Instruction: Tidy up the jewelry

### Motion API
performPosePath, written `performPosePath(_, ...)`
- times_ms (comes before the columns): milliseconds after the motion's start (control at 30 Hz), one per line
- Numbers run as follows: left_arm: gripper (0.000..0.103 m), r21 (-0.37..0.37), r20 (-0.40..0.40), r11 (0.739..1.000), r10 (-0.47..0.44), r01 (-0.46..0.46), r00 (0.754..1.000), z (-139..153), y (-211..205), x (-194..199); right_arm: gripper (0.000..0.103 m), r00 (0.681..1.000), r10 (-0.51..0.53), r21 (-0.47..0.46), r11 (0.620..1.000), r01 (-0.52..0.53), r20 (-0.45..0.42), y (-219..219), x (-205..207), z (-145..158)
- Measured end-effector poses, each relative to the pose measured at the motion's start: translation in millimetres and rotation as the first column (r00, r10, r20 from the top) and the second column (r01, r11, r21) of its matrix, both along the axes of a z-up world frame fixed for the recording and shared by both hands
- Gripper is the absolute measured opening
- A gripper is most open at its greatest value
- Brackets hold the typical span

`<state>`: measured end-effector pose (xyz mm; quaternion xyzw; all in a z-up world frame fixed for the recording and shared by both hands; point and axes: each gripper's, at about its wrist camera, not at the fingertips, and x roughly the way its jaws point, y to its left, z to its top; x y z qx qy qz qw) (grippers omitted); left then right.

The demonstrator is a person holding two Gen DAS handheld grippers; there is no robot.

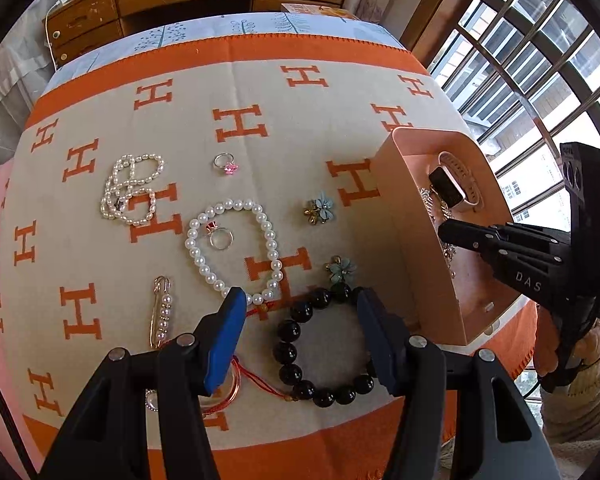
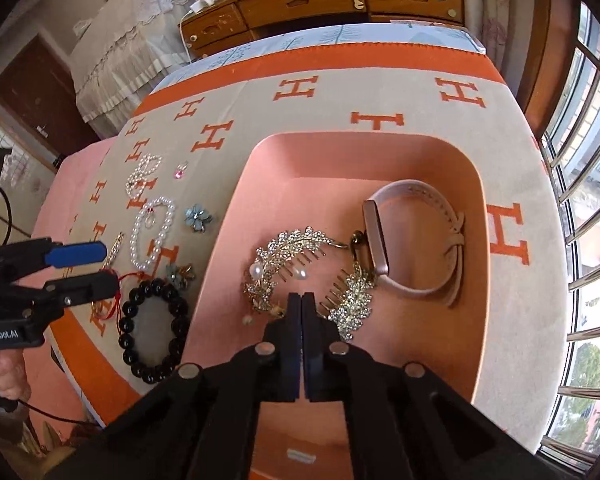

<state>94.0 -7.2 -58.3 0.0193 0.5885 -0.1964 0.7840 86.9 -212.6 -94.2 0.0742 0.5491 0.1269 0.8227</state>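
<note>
Writing: "DAS" on right gripper; "GenRobot.AI" on left gripper
Left gripper: apart, straddling one black bead bracelet
Right gripper: together, empty, over pink box; two rhinestone combs ahead

Glossy black bead bracelet on matt woven cloth; smooth matt pink box, sparkling metal comb

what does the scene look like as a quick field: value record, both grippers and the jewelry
left gripper: open, jaws either side of the black bead bracelet
right gripper: shut, empty, over the pink box
in box: pink watch, rhinestone hair combs
on blanket: white pearl bracelet around a ring, pearl strand, pink stone ring, two flower pieces, pearl pin
</note>
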Motion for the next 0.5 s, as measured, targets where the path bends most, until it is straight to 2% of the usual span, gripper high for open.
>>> performPosePath(200, 0.056, -0.002, 0.02, 1.0, 0.017, -0.017, 1.0, 6, 7, 2, 0.0, 0.997, -0.072, -0.005, 0.997, 0.072, 0.009, 0, 7, -5)
performPosePath(267, 0.058, -0.003, 0.027, 1.0, 0.025, -0.025, 0.999, 10, 12, 2, 0.002, 0.996, -0.078, -0.004, 0.997, 0.078, 0.034, 1, 2, 4)
performPosePath(367, 0.066, -0.009, 0.05, 0.999, 0.048, -0.047, 0.998, 17, 22, 1, 0.002, 0.995, -0.079, 0.008, 0.997, 0.078, 0.059, 1, -6, 21)
performPosePath(500, 0.067, -0.031, 0.073, 0.997, 0.078, -0.076, 0.994, 29, 36, 1, 0.002, 0.994, -0.064, 0.034, 0.998, 0.062, 0.088, 7, -19, 42)
